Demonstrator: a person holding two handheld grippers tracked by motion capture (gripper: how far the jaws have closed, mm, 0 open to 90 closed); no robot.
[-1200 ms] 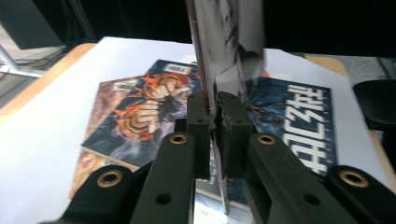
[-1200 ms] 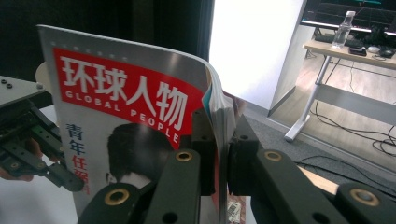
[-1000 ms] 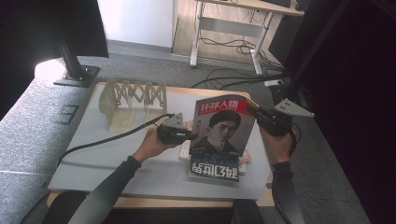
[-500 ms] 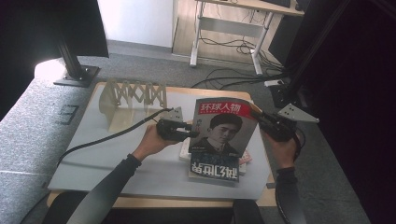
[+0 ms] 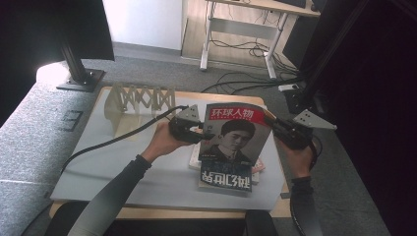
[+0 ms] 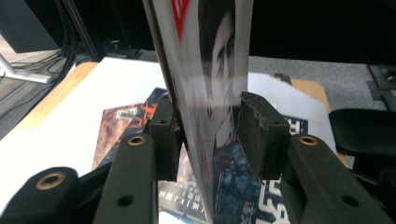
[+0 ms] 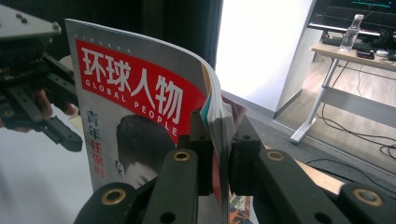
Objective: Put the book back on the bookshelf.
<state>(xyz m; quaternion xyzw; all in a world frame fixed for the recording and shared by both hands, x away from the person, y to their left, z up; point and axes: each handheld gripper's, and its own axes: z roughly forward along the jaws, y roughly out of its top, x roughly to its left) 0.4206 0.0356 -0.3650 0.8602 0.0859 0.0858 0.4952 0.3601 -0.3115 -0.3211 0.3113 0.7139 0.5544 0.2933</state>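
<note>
Right of centre in the high view, a magazine (image 5: 235,132) with a red masthead and portrait cover stood raised above a stack (image 5: 227,173). The right gripper (image 5: 273,123) pinched its edge; the left gripper (image 5: 205,136), just opening, straddled it loosely.

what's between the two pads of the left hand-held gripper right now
In the left gripper view, the raised magazine's edge stands between the left hand-held gripper's pads, which have just been opening; the right-hand pad stands clear of the cover.

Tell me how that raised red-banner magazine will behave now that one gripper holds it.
The magazine is probably floppy: its pages curve at the right gripper. The glossy cover may slip. The left gripper, whose jaws have just been opening, stands clear, so the free edge likely sags.
</note>
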